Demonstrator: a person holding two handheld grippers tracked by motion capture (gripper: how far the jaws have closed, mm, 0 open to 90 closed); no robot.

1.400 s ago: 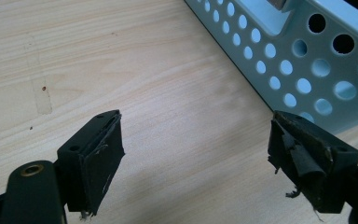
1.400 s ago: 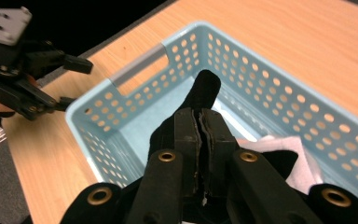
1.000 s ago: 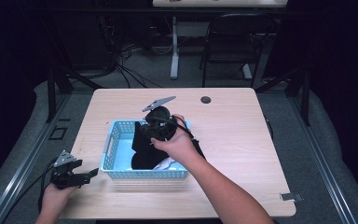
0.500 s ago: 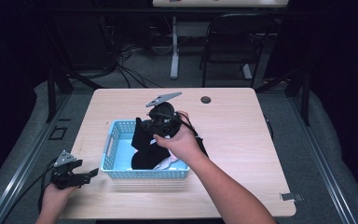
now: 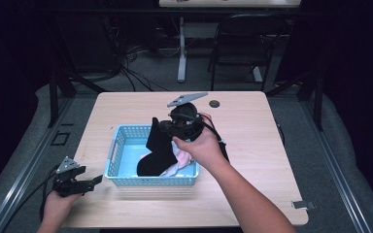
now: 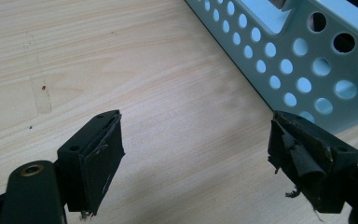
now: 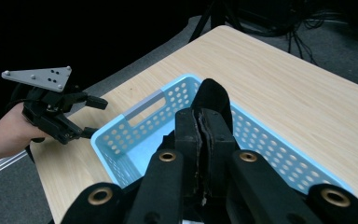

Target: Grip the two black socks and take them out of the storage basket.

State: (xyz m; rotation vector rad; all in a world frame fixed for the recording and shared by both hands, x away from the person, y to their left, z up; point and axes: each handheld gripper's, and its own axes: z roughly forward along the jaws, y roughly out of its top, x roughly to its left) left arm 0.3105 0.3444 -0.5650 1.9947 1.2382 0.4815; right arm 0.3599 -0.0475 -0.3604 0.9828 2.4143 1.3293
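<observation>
A light blue perforated basket (image 5: pixel 118 147) (image 7: pixel 142 122) (image 6: pixel 303 60) sits near the table's front left. My right gripper (image 5: pixel 161 125) (image 7: pixel 203 122) hovers over it, shut on a black cloth (image 5: pixel 156 145) (image 7: pixel 211 97) that hangs down into the basket. A pink and white cloth (image 5: pixel 178 160) lies inside beside it. My left gripper (image 5: pixel 95 181) (image 6: pixel 193 158) rests low at the table's front left corner, just left of the basket, jaws open with nothing between them. It appears in the right gripper view as well, left gripper (image 7: pixel 91 116).
A small dark round object (image 5: pixel 214 103) lies near the table's far edge. The wooden table (image 5: pixel 252 145) has bare room on its right half. A chair (image 5: pixel 238 43) and cables stand on the floor beyond the table.
My right gripper has risen and moved toward the far side, drawing the black cloth up out of the basket. The left gripper has stayed put.
</observation>
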